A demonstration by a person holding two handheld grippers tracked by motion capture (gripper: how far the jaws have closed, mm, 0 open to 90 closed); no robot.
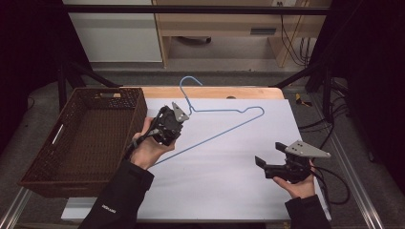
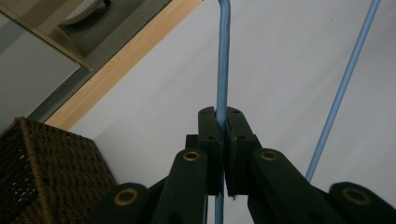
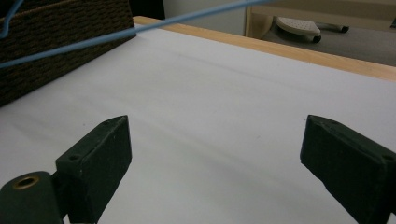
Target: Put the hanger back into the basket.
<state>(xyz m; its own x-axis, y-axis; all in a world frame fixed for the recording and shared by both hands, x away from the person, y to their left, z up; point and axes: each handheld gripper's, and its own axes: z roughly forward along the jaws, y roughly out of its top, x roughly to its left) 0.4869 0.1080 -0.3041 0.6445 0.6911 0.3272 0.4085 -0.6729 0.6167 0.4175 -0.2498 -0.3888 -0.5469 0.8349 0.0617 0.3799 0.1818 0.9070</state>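
Clamping the blue hanger (image 2: pixel 223 70), left hand-held gripper (image 2: pixel 223 122) pinches its wire.

Brown wicker basket (image 1: pixel 102 125), left of frame, empty, on table edge. White sheet (image 1: pixel 229 162) covers centre; wooden table (image 1: pixel 215 92) strip above.

Dim room, light from above falls on the white sheet (image 1: pixel 224 167); sides of high view go black. No glare, soft shadows. Gripper views: near fingers (image 3: pixel 100 158) slightly soft, background behind the bench blurred.
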